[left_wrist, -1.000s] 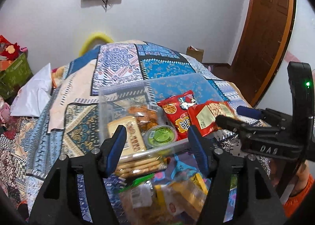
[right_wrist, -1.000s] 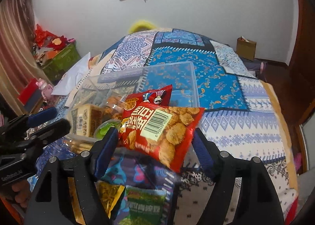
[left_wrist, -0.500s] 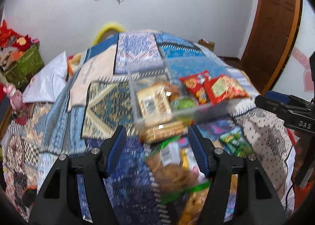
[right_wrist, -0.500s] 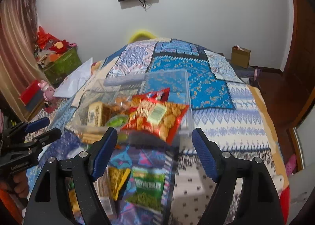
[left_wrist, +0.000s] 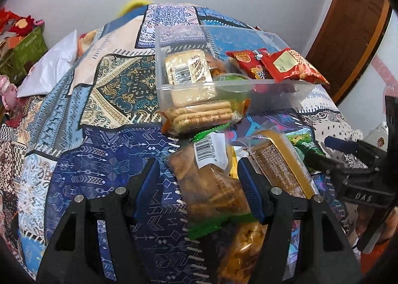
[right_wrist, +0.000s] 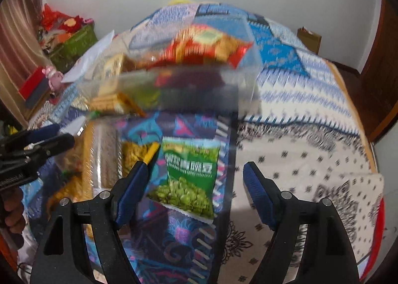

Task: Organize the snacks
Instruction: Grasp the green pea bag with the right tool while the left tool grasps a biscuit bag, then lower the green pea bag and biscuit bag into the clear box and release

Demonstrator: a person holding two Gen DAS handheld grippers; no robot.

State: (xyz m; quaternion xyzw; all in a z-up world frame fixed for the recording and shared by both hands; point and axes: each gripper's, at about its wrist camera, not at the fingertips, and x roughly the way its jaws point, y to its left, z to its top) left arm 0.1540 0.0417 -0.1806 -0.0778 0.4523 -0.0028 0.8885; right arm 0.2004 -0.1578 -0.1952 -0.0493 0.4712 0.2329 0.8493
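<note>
A clear plastic bin (left_wrist: 166, 90) stands on the patterned bedspread and holds a cake pack (left_wrist: 187, 70), a green cup (left_wrist: 232, 78) and two red snack bags (left_wrist: 286, 65); it shows blurred in the right wrist view (right_wrist: 246, 90). A biscuit pack (left_wrist: 201, 118) lies against its front wall. My left gripper (left_wrist: 199, 184) is open and empty, low over a clear bag of pastries (left_wrist: 211, 184). A gold-edged wafer pack (left_wrist: 281, 164) lies just right. My right gripper (right_wrist: 195, 188) is open and empty over a green pea bag (right_wrist: 191, 174).
More loose snack packs (right_wrist: 136, 152) lie left of the pea bag. A white pillow (left_wrist: 52, 67) and a green box (left_wrist: 27, 47) sit at the bed's left. A wooden door (left_wrist: 348, 30) is at the right. The bed's right edge (right_wrist: 373, 159) drops off.
Both grippers have pulled back from the bin toward the loose snacks in front. The right gripper let go of the red snack bag, which now lies in the bin.
</note>
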